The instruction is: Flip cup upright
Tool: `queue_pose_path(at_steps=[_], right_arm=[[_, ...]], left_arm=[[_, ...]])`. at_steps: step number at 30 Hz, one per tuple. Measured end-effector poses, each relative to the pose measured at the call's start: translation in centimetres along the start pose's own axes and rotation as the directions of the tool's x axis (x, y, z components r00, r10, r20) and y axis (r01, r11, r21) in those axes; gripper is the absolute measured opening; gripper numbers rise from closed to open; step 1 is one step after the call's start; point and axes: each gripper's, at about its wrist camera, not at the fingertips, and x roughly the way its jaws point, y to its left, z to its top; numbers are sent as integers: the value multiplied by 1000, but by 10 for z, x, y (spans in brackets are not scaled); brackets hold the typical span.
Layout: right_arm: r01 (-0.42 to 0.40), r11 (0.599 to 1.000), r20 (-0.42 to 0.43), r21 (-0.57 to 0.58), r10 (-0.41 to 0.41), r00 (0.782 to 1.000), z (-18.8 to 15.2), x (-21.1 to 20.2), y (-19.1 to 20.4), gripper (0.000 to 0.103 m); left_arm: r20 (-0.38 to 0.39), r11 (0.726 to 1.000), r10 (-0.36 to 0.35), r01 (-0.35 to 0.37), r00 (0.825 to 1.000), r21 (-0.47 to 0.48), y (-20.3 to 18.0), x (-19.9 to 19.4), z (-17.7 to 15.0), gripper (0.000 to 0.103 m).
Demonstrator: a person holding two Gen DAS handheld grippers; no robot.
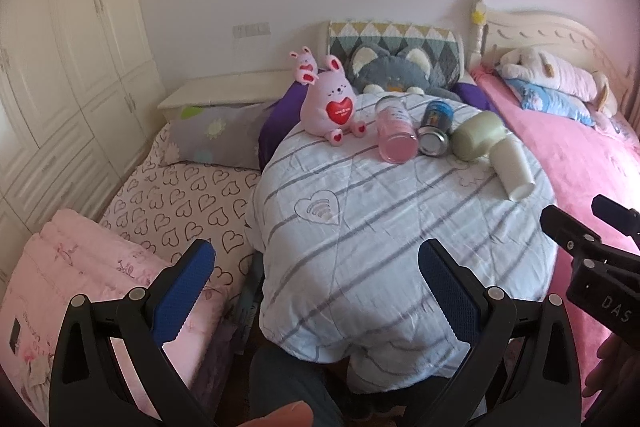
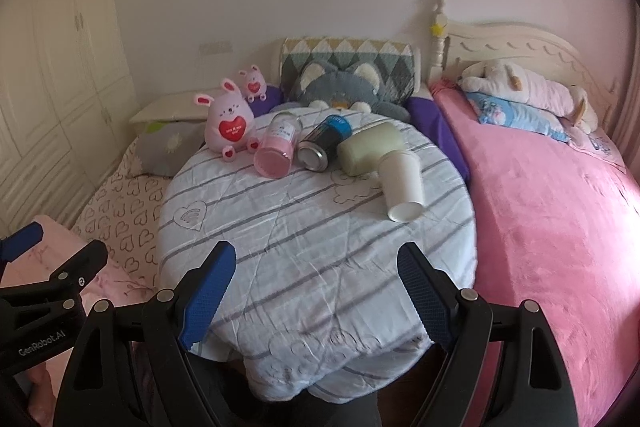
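Several cups lie on their sides in a row on a round table under a striped white cloth [image 2: 280, 251]: a pink glass cup [image 2: 276, 147] [image 1: 394, 133], a dark blue metal can-cup [image 2: 326, 141] [image 1: 436, 129], a pale green mug [image 2: 370, 147] [image 1: 478, 135] and a white paper cup [image 2: 402, 183] [image 1: 512, 163]. My left gripper [image 1: 316, 283] is open and empty over the table's near edge. My right gripper [image 2: 316, 287] is open and empty, also at the near edge, well short of the cups.
A pink plush rabbit [image 2: 228, 123] sits left of the cups, a grey cat cushion [image 2: 344, 87] behind them. A pink-blanketed bed [image 2: 552, 211] lies to the right, a heart-print mattress [image 1: 180, 199] and folded pink quilt [image 1: 80, 267] to the left, wardrobes [image 1: 60, 67] far left.
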Motion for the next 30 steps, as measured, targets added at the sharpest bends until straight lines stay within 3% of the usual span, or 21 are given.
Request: queue_pose_path(at_steps=[11, 21, 30], right_arm=[[-34, 999, -106, -2, 34, 994, 56, 117, 8, 84], [-13, 994, -181, 105, 32, 983, 110, 229, -8, 84], [24, 993, -220, 117, 2, 975, 125, 278, -5, 84]], left_arm=[[-82, 998, 58, -60, 995, -19, 9, 106, 45, 103], [-135, 999, 51, -52, 990, -9, -2, 192, 81, 103], [-156, 1000, 28, -28, 987, -1, -11, 240, 98, 103]])
